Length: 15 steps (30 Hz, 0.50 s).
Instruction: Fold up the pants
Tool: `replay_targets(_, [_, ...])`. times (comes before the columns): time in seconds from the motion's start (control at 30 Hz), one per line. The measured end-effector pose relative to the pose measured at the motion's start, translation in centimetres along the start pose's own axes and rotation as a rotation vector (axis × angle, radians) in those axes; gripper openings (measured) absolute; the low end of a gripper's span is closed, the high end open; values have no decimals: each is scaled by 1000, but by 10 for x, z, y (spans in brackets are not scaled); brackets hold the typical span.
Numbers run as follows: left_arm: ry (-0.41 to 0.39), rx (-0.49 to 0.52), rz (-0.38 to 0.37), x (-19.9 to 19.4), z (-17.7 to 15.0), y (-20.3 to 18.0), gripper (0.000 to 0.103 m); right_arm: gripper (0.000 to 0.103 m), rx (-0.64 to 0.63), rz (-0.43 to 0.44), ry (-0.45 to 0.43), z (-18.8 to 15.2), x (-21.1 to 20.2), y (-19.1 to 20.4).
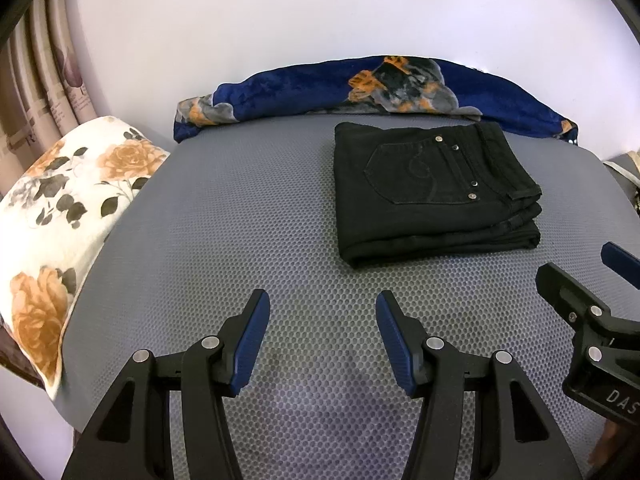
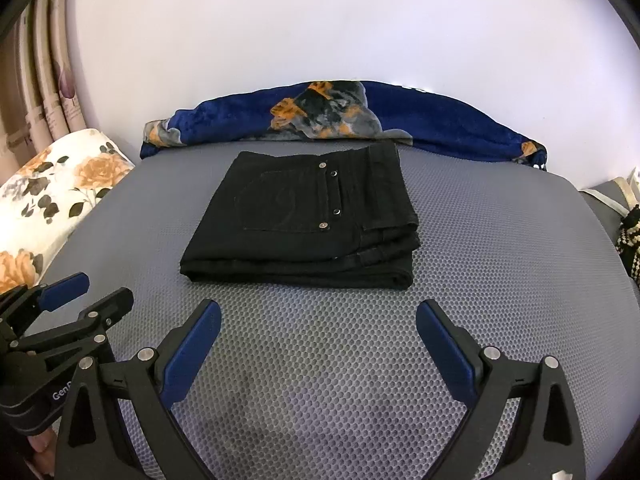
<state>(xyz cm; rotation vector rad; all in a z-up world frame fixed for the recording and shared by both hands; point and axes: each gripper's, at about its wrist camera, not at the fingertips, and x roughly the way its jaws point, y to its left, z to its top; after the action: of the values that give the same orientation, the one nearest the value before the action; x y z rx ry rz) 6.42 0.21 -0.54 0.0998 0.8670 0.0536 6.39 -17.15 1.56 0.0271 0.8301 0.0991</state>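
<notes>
Grey honeycomb-textured mat (image 2: 500,240), white wall behind. Black denim pants (image 2: 304,220): folded into a thick rectangular stack at mid-mat, back pocket with metal rivets on top; folding looks finished, nothing evidently left for you. Plush blue blanket (image 2: 440,120) behind, floral pillow (image 1: 60,208) at left. Your left tool (image 1: 322,340) and right tool (image 2: 318,356): jaws spread, empty, short of the stack.

Grey mesh bed (image 2: 500,248) bearing folded pants (image 2: 304,220), blanket (image 2: 420,120), pillow (image 1: 60,208)

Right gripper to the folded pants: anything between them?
Nothing. In the right wrist view only bare grey honeycomb mat separates the open right gripper from the folded black pants.
</notes>
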Motion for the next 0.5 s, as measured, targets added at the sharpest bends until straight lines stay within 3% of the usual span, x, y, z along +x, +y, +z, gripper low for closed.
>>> replay_targets(0.5, [7,0,4,2,-2,-1,56,97,2,2,14,-2,4,0])
